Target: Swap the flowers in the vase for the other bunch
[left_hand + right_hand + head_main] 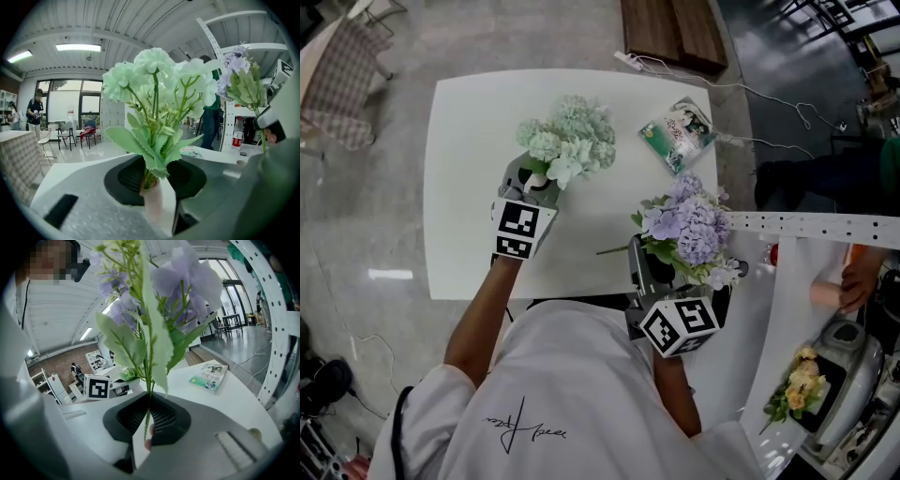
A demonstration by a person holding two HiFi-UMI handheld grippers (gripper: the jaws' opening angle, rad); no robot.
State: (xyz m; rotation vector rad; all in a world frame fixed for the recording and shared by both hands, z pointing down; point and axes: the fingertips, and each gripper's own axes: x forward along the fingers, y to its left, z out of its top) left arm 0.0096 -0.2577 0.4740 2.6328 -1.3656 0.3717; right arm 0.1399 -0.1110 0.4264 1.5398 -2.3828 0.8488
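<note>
Jaws of the left gripper (530, 180) are gripping the vase (157, 206) by its neck, over the left half of the bench (469, 187); the green bunch (570, 139) is sitting in it. Jaws of the right gripper (649, 258) are clamping the stem (146, 423) of the purple bunch (689, 225), holding it upright at the bench's near edge

A white square table with rounded corners (469, 206) stands on a grey polished floor (356, 244). A thin green-covered book (678, 134) lies flat near the table's far right corner, askew to the edges. Left of centre is a pale narrow-necked vase (154, 201) of pale green flowers (567, 141); its base is hidden.
</note>
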